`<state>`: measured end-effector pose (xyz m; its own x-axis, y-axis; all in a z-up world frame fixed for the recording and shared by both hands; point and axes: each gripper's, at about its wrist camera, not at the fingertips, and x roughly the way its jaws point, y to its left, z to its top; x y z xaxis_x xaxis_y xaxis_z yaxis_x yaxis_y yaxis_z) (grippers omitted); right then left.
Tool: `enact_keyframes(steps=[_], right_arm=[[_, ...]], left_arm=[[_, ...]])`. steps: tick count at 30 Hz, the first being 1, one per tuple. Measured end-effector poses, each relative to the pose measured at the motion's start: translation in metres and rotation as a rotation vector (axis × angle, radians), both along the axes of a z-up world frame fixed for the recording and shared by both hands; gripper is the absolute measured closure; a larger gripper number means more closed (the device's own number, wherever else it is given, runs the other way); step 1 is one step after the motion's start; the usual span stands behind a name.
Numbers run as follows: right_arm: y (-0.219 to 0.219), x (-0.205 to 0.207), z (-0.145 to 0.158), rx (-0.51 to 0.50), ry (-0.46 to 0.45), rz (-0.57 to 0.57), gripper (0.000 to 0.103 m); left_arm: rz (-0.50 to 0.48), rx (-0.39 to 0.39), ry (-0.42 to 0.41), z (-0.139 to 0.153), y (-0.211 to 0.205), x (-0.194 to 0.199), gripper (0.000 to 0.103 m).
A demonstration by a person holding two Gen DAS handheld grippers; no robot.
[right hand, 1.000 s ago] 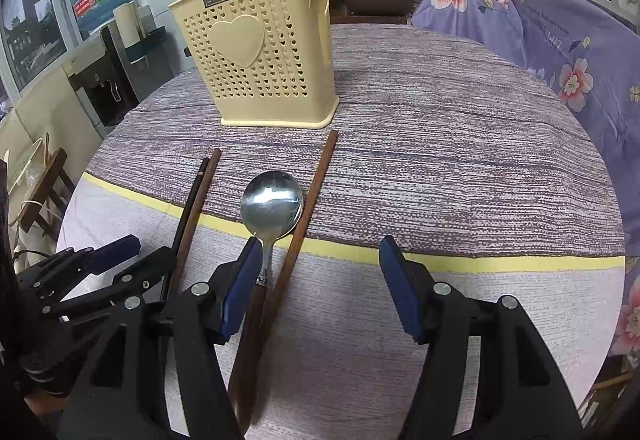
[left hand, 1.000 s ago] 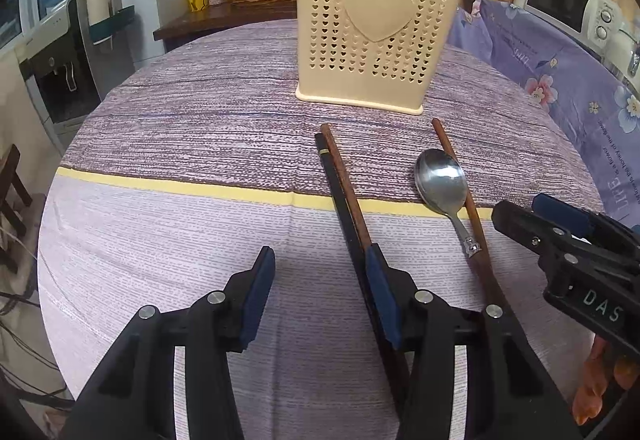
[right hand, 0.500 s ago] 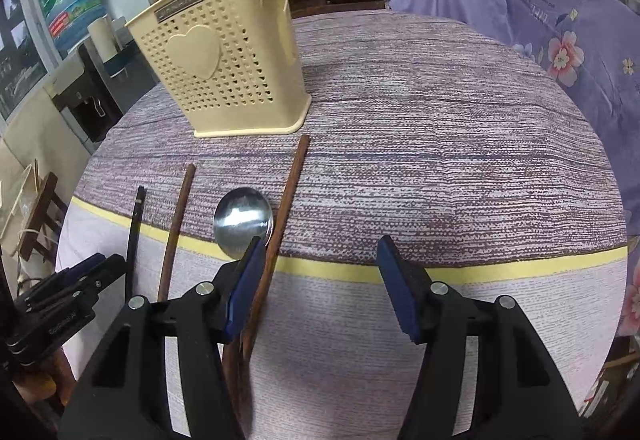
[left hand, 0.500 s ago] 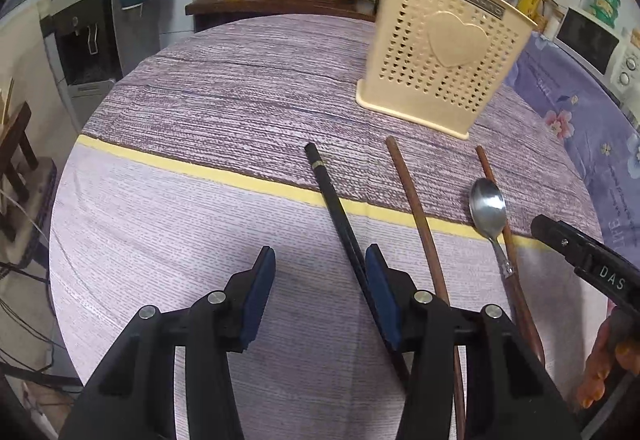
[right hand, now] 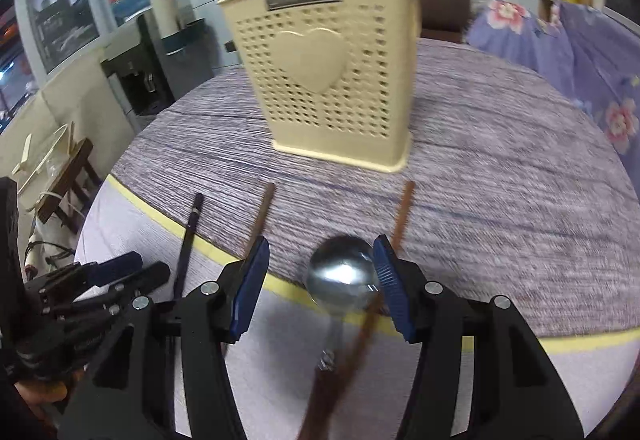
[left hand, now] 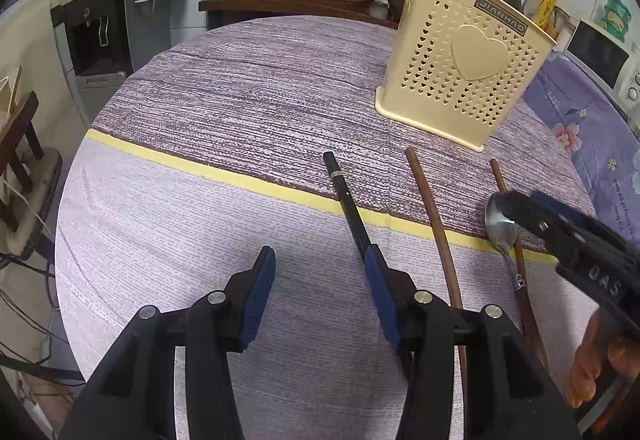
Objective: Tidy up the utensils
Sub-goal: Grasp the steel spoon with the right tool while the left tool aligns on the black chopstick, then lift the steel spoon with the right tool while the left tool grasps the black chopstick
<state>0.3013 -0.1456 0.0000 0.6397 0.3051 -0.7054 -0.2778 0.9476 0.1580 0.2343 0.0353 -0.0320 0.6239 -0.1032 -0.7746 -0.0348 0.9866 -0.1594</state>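
Blue-padded left gripper (left hand: pixel 316 296) is hanging unclenched w/ nothing gripped, black chopstick (left hand: pixel 347 199) lying just beside its right pad. Right gripper (right hand: pixel 320 282) jaws have just been closing, steel spoon (right hand: pixel 344 278) bowl sitting btwn them, not pinched. Beyond, cream utensil holder (right hand: pixel 332 79) is standing upright on the tablecloth (left hand: pixel 240 91).

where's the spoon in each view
Left wrist: the spoon lies at right, its bowl partly under the right gripper.
Right wrist: the spoon sits low at centre, between open pads.
Shared landmark: the cream heart caddy beyond it.
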Motion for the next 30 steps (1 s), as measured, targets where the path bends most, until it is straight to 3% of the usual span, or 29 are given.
enact_keyframes(steps=[4,9,13,21,26,30], right_arm=[[0.011,0.025,-0.001,-0.05,0.013,0.046,0.047],[0.011,0.039,-0.017,-0.055,0.093,0.065,0.047],[0.005,0.033,-0.022,-0.033,0.113,0.065,0.047],[0.005,0.004,-0.025,-0.082,0.126,0.023,0.047],[0.018,-0.01,-0.028,-0.184,0.084,-0.011,0.047],[0.016,-0.005,-0.028,-0.167,0.095,-0.04,0.047]], left_arm=[[-0.001,-0.002,0.001,-0.001,0.0,-0.002,0.056],[-0.009,-0.006,0.0,-0.001,0.001,-0.003,0.056],[-0.009,-0.008,0.0,-0.001,0.001,-0.003,0.056],[-0.011,-0.009,-0.002,-0.001,0.001,-0.004,0.056],[-0.011,-0.001,-0.002,-0.001,-0.001,-0.003,0.056],[-0.017,0.005,0.0,-0.001,-0.003,-0.002,0.056]])
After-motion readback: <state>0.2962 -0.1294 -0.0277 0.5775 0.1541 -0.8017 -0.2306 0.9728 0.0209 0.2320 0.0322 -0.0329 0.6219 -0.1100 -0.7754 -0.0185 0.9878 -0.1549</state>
